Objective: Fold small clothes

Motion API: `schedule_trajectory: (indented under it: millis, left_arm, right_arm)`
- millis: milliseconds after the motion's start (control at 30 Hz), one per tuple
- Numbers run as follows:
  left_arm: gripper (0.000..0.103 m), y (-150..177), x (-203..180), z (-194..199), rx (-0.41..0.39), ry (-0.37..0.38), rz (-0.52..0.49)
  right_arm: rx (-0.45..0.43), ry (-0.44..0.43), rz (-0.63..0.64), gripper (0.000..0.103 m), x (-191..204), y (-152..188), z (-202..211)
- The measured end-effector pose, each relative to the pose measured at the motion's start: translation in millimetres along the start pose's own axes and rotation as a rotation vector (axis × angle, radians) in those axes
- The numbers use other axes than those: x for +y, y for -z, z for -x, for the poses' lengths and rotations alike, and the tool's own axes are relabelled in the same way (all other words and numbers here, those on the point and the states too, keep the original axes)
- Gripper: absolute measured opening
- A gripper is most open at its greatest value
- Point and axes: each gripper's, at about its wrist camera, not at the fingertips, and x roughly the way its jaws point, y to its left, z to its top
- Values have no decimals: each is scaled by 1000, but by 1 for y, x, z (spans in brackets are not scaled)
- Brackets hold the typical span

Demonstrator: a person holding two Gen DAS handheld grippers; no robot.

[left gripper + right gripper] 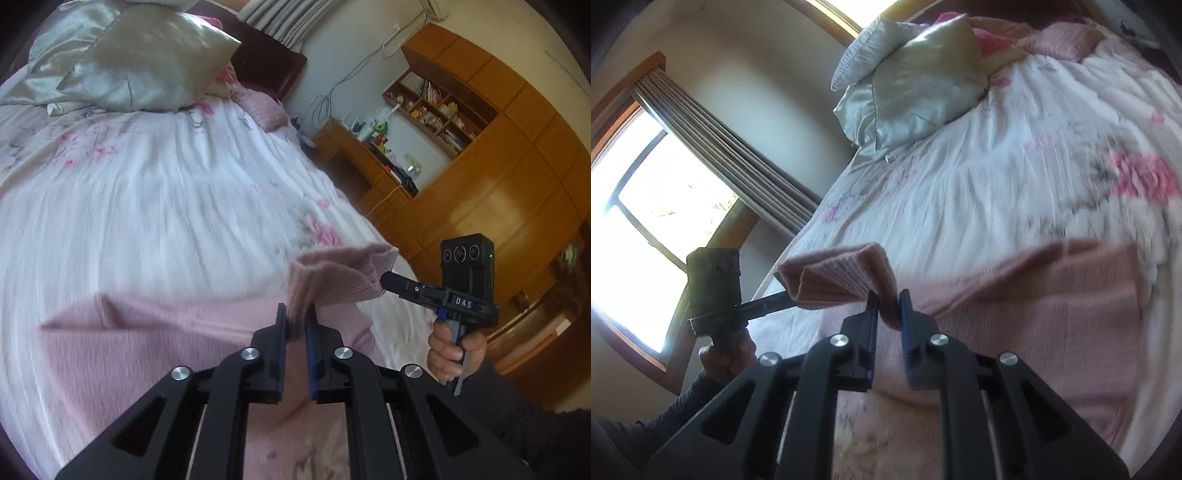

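Left gripper [297, 319] and right gripper [889, 303] each pinch the ribbed pink garment [147, 350] above a floral quilt [166, 206]; satin pillows [140, 62] behind.

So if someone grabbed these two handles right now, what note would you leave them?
Left gripper: shut on a raised edge of the pink sweater.
Right gripper: shut on the same raised edge, beside the left one.
The rest of the sweater lies spread on the floral bedspread, pillows beyond it.
Done: edge picked up with both grippers.
Left: carry it over, lay the fold flat, finish folding.
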Motion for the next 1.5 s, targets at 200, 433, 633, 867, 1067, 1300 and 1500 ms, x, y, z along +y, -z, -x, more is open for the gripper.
schedule_trajectory:
  millis: [200, 433, 633, 867, 1067, 1300, 1500]
  left_arm:
    - [36, 81, 14, 6, 65, -3, 136]
    - [48, 54, 15, -21, 23, 79, 237]
    - [36, 62, 39, -58, 118, -116, 321]
    - [6, 66, 36, -72, 159, -333, 258]
    - [5, 65, 26, -51, 126, -315, 279]
    - [16, 57, -14, -31, 5, -70, 233]
    - [35, 77, 22, -60, 119, -153, 340]
  right_arm:
    - [93, 38, -150, 26, -29, 74, 6]
    - [102, 59, -309, 44, -38, 61, -26]
    - [188, 156, -309, 14, -46, 72, -62]
    - [167, 231, -259, 9, -55, 80, -56]
    - [100, 262, -202, 18, -32, 72, -33]
    - [133, 163, -198, 19, -16, 68, -57]
    - [91, 173, -294, 24, -43, 90, -32]
